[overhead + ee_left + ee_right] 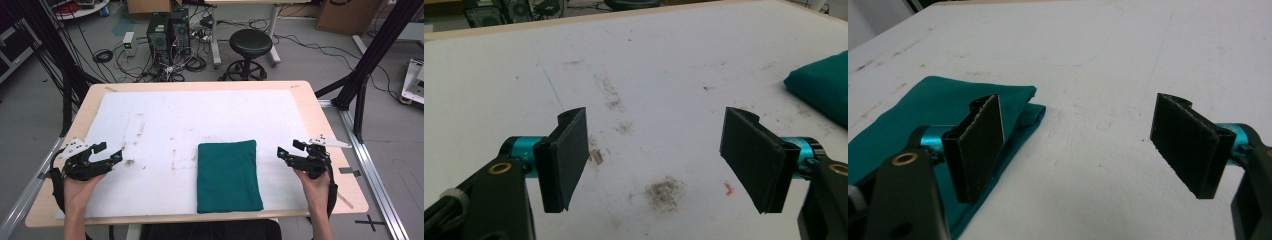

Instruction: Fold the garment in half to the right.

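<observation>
A folded dark green cloth (228,176) lies flat on the white table cover (165,120), near the front edge and right of centre. My left gripper (111,151) hovers open at the cover's left edge, well left of the cloth, nothing between its jaws. In the left gripper view the gripper (654,155) faces stained cover, the cloth's corner (821,85) far to the right. My right gripper (288,149) stands open just right of the cloth's upper right corner. In the right gripper view its left jaw overlaps the cloth (908,115); the gripper (1083,147) holds nothing.
The wooden table (320,120) carries the white cover, which has brown and grey stains (131,162) left of the cloth. Beyond the far edge stand a black stool (250,45), computer towers (167,30) and loose cables. Black frame posts (367,55) flank the table.
</observation>
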The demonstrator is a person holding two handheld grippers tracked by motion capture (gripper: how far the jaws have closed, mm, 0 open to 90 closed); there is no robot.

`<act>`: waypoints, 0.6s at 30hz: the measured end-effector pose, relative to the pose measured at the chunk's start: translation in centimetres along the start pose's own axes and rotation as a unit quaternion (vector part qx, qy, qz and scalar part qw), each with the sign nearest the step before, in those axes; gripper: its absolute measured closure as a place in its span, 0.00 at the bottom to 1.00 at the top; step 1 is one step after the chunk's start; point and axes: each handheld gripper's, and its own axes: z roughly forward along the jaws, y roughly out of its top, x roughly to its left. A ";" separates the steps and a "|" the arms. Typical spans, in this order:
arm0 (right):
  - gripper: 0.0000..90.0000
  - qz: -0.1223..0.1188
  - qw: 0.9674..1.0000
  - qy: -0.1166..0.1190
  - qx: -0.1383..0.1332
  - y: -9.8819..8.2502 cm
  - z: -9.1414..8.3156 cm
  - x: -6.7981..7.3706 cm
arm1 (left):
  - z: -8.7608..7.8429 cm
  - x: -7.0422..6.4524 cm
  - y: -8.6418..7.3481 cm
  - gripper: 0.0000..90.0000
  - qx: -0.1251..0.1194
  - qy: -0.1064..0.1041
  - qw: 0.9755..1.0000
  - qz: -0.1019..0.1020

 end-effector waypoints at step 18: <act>0.24 0.001 1.000 0.008 0.002 0.0 0.0 0.3 | -0.1 0.1 -0.1 0.31 0.003 0.004 1.000 0.000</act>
